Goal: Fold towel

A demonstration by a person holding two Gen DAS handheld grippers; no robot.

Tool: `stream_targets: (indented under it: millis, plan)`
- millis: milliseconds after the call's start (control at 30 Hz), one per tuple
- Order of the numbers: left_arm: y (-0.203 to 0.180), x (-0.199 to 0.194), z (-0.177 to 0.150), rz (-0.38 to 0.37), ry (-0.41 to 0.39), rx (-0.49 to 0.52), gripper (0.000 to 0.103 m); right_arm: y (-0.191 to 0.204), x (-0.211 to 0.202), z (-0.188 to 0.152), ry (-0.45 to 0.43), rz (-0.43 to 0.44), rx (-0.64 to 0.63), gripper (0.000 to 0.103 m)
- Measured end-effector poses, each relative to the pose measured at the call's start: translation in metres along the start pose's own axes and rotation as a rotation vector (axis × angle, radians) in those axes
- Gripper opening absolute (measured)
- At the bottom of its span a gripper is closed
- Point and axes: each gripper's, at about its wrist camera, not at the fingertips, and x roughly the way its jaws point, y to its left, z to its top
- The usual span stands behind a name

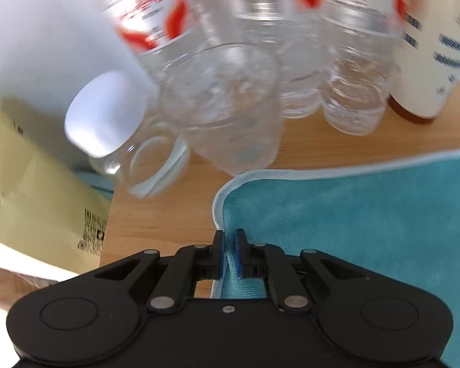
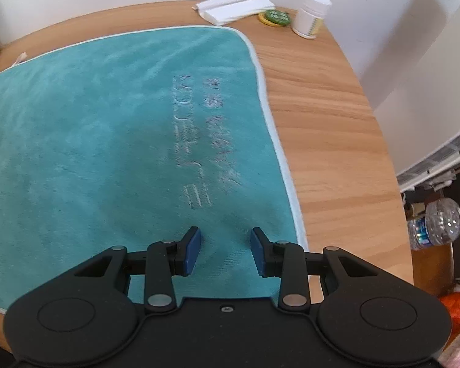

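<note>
- Left gripper (image 1: 229,253): blue pads pressed together on a fold of the towel (image 1: 352,214), pinching it just inside its pale-trimmed edge, close to a rounded corner.
- From that pinch the towel runs off to the right, flat on the desk (image 1: 156,214).
- Just past the towel corner: a clear glass mug (image 1: 227,107) with its handle to the left, standing on bare wood, close to the trim; cannot tell if it touches.
- Behind the mug: a row of clear plastic bottles (image 1: 352,92) with red labels, blurred.
- Right of the bottles: a cream container (image 1: 429,61) with dark print and a brown base, near the desk's far edge.
- Left of the desk edge: a yellowish box (image 1: 30,184) with a printed code, off the desk.
- Right gripper (image 2: 225,251): fingers spread wide, nothing between them; over the towel (image 2: 92,138) near its right edge. Cannot tell if the tips touch the cloth.
- In the right view the teal towel lies flat and unfolded, covering most of the desk (image 2: 328,122), with faint lettering near the right trim.
- Far edge of the desk: folded white napkins (image 2: 236,6), a green and yellow round thing (image 2: 276,17) just beside them, then a white cup (image 2: 311,15).
- Off the desk to the right, lower down: a water bottle (image 2: 435,224).
</note>
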Motion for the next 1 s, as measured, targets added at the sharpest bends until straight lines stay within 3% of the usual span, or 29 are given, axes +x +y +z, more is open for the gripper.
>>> stream_targets:
  millis: [133, 333, 400, 467, 633, 700, 733, 900, 1000]
  plan:
    - [0.002, 0.002, 0.003, 0.014, 0.017, -0.009, 0.01, 0.005, -0.002, 0.001, 0.011, -0.014, -0.015, 0.039]
    - [0.014, -0.021, 0.0, -0.069, 0.063, -0.074, 0.028, 0.007, -0.001, 0.008, 0.026, -0.017, -0.066, 0.042]
    - [0.011, -0.042, -0.01, -0.093, 0.064, -0.064, 0.046, 0.006, -0.001, 0.01, 0.029, -0.002, -0.053, 0.042]
    - [0.002, -0.071, -0.034, -0.123, 0.061, -0.067, 0.055, 0.006, -0.001, 0.01, 0.032, 0.014, -0.045, 0.042]
    - [-0.024, -0.12, -0.086, -0.149, 0.104, -0.063, 0.056, 0.015, -0.007, 0.022, -0.017, 0.092, -0.112, 0.043]
    - [-0.041, -0.123, -0.107, -0.141, 0.123, -0.033, 0.066, 0.02, -0.007, 0.028, -0.037, 0.1, -0.15, 0.043]
    - [-0.049, -0.119, -0.115, -0.134, 0.138, -0.011, 0.066, 0.021, -0.006, 0.031, -0.044, 0.103, -0.164, 0.043]
    - [-0.068, -0.133, -0.131, -0.102, 0.151, 0.005, 0.066, 0.019, 0.0, 0.034, -0.046, 0.123, -0.228, 0.043]
    - [-0.075, -0.127, -0.142, -0.024, 0.17, 0.007, 0.065, 0.016, 0.005, 0.031, -0.042, 0.119, -0.27, 0.043]
